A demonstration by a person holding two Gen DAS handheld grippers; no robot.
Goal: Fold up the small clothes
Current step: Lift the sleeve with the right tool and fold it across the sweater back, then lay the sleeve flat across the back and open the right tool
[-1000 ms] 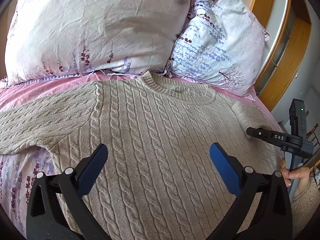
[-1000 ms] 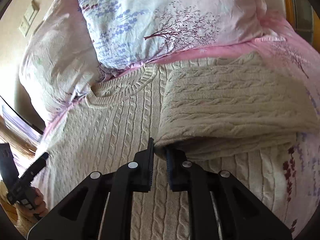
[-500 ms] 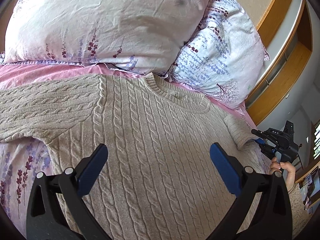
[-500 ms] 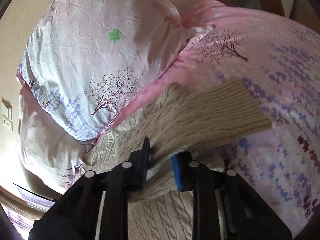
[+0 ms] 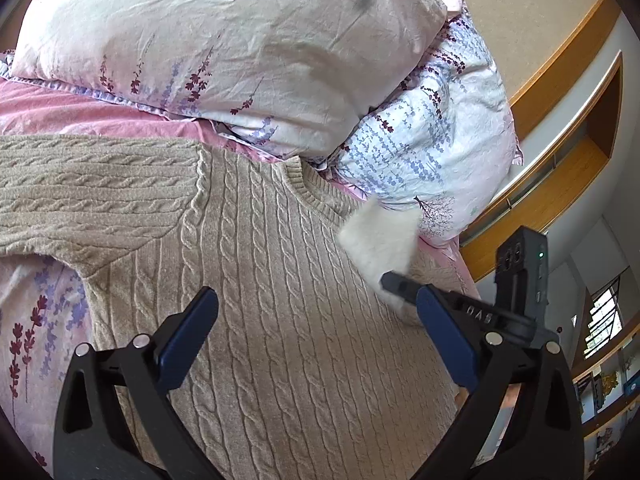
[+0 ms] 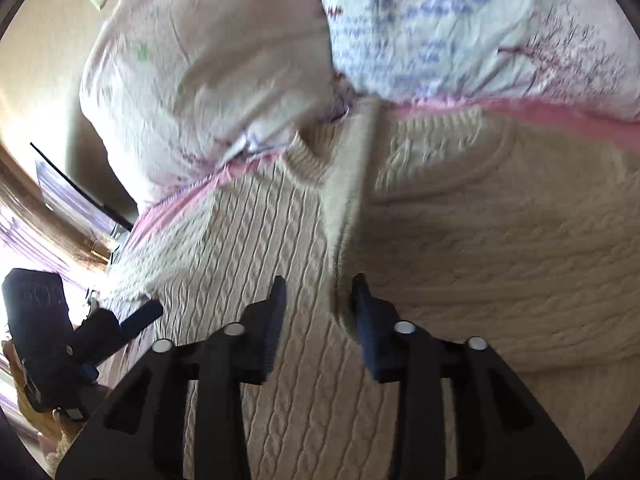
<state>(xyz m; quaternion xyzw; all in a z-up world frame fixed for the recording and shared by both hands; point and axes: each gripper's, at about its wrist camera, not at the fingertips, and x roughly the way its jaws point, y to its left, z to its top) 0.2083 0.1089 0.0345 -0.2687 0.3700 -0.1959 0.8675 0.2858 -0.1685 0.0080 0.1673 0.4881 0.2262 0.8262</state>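
Your pink floral bedsheet [image 5: 36,316] and two pillows [image 5: 224,40] back the beige cable-knit sweater [image 5: 288,320]; its sleeve [image 6: 500,248] lies folded across, left gripper [image 5: 316,332] spread empty, right gripper [image 6: 318,312] opening, the sleeve's edge between its jaws

The left gripper [image 5: 316,332] hangs with jaws spread wide, nothing between them; the right gripper [image 6: 318,304] (angled steeply downward) is opening.

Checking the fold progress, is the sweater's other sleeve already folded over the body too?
No, in the left wrist view that sleeve lies stretched out flat to the side of the sweater, on the pink bedsheet.
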